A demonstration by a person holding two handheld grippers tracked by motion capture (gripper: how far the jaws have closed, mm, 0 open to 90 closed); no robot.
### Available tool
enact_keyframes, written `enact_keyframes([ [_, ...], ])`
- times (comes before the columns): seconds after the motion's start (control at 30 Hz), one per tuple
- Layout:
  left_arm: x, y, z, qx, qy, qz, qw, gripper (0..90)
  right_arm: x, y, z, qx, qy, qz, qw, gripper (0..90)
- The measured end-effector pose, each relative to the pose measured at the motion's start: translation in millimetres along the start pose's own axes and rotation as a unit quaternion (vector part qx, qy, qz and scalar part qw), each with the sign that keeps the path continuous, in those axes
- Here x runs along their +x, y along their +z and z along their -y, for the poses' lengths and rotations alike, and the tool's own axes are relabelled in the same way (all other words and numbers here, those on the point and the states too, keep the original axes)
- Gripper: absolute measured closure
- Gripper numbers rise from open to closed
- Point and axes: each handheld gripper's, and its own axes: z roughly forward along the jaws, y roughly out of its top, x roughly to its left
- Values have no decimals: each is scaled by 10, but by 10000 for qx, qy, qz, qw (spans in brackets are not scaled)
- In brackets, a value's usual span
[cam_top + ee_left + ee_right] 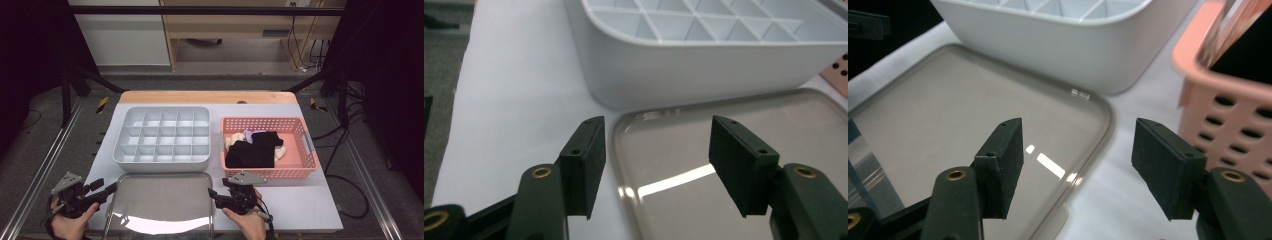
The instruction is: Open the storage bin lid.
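Table (320,205), white-topped, wooden strip along far edge.

Tray (160,210): one, metal, flat, glossy, at near edge between the two grippers. Nearest item to both; bare.

Left gripper (107,189): one, held in a hand (70,222) at near left. Jaws spread wide, nothing between them. In left gripper view (656,160), poised over tray's left far corner (724,165).

Right gripper (212,195): one, held in a hand (247,222) at near right. Jaws likewise parted and empty. In right gripper view (1078,160), poised over tray's right far corner (973,125).

Organizer (162,135): one, pale grey, just beyond tray; gridded into small compartments, about twenty by count, all bare. Close-up of side wall (704,65).

Basket (270,172): one, pink, perforated, right of organizer. Side wall (1228,120) near right gripper.

Garments in basket: dark fabric (252,150), apparently socks, at least two pieces; a pale piece (280,152) and a lilac one (246,134) beneath. Exact count impossible, pile overlapping.

Risks, as judged:
- Tray rim thin and slick; pads likely to slip off on pinch.
- Uneven lift from two corners likely to tilt tray or knock organizer.
- Right gripper near basket; careless swing could shove it.
- Tangled fabric could come out as a clump instead of singly.
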Motion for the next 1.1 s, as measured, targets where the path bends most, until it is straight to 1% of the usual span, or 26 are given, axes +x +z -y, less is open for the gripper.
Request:
enact_keyframes([
  [0.07,-52,16,-68,-49,18,64,10000,386,-25,-31,-57,-92,-33,16,10000,374],
  [0.1,-83,27,-109,-76,60,80,9999,384,-35,-42,-76,-118,-50,10,9999,373],
  [0.23,-181,70,-198,-187,153,80,9997,377,-82,-95,-157,-223,-97,41,9997,368],
  [0.33,-241,99,-230,-249,188,75,9995,374,-121,-141,-213,-319,-126,44,9994,363],
  [0.43,-282,125,-246,-305,172,101,9993,372,-169,-187,-266,-409,-157,84,9990,360],
  [0.57,-342,179,-247,-372,195,96,9991,372,-245,-252,-349,-530,-140,150,9984,357],
  [0.67,-381,229,-229,-348,244,84,9991,372,-305,-308,-413,-620,-148,226,9977,354],
  [0.73,-400,266,-197,-331,238,89,9991,373,-345,-347,-454,-682,-137,263,9972,354],
  [0.87,-403,309,-117,-270,205,100,9994,376,-449,-408,-520,-777,-138,426,9960,354],
  [0.97,-397,311,-80,-248,255,66,9993,376,-546,-449,-555,-858,-52,504,9950,357],
  [1.1,-405,335,-62,-186,304,100,9993,369,-670,-504,-593,-889,-9,690,9936,368],
])
